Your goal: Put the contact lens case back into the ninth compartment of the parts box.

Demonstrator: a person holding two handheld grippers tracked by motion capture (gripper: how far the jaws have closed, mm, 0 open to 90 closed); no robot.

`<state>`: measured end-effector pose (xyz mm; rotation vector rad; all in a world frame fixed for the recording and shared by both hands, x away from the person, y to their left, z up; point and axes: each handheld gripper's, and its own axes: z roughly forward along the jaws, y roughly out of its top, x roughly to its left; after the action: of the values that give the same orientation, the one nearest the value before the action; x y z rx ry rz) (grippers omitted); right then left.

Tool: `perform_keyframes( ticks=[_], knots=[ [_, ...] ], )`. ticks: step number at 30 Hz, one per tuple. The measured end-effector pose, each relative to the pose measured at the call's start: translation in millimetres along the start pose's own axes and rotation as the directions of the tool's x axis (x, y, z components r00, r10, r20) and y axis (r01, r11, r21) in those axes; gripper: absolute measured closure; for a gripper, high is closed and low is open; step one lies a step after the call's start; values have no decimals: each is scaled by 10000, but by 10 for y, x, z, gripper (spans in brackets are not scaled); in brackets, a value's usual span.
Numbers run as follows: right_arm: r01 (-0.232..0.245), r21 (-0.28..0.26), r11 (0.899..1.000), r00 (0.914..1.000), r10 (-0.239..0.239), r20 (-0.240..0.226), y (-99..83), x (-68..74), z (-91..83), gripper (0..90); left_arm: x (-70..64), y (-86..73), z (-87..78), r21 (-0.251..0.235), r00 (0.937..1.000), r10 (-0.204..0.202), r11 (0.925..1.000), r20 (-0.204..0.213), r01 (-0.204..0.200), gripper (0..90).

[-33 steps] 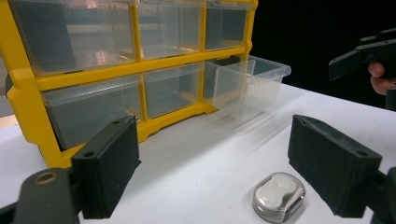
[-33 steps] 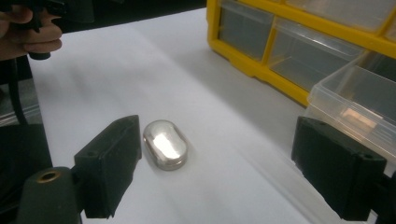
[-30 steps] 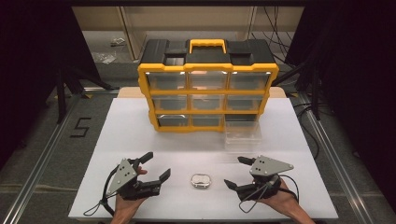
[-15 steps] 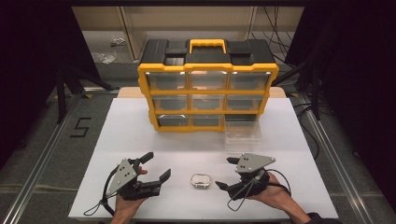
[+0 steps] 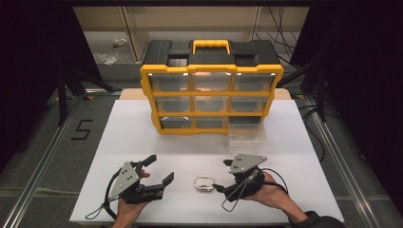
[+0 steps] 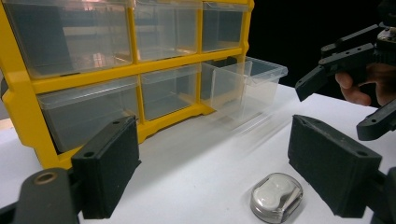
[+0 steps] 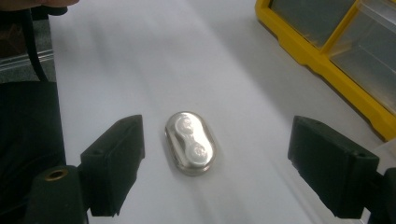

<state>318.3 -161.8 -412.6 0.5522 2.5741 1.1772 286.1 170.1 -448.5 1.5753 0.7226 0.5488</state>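
Observation:
A small silver oval case (image 5: 205, 184) lies on the white table (image 5: 142, 137) near its front edge, between the two grippers. My left gripper (image 5: 160, 169) stands open to the left of the case, and in the left gripper view the case (image 6: 276, 203) lies low between the jaws, nearer the right one. My right gripper (image 5: 222, 175) is open just right of the case and points at it. In the right gripper view the case (image 7: 190, 143) sits between the wide-apart jaws without touching them. The right gripper (image 6: 341, 102) also shows far off in the left gripper view.
A yellow and black drawer organiser (image 5: 211, 90) stands at the back middle of the table. Its bottom right clear drawer (image 5: 247, 133) is pulled out onto the table and looks empty (image 6: 247, 86). The table's front edge runs just below both hands.
My right gripper has moved left toward the silver case, and its jaws now flank it. The left gripper and the case have stayed put.

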Motion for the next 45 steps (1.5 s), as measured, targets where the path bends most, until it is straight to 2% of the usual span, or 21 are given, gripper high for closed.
perform_keyframes(
  ticks=[7, 13, 21, 30, 45],
  knots=[
    [122, 367, 9993, 9998, -117, -140, 41, 14, 102, 199, -3, 0, 1, 13, 10000, 49, 10000, -12, -49, 162],
    [452, 849, 9954, 9987, -431, -270, 58, 44, 254, 200, -6, 0, 0, 13, 10000, 79, 10000, -21, -79, 162],
    [534, 1220, 9911, 9980, -488, -410, 67, 35, 361, 202, -8, 0, 1, 7, 10000, 90, 10000, -39, -90, 162],
    [695, 1821, 9808, 9954, -561, -775, 56, 42, 556, 217, -7, 0, -2, -1, 10000, 89, 10000, -26, -89, 163],
    [848, 2486, 9649, 9938, -639, -910, 26, 39, 755, 258, -5, -1, 2, 20, 10000, 90, 10000, -33, -90, 164]
  ],
)
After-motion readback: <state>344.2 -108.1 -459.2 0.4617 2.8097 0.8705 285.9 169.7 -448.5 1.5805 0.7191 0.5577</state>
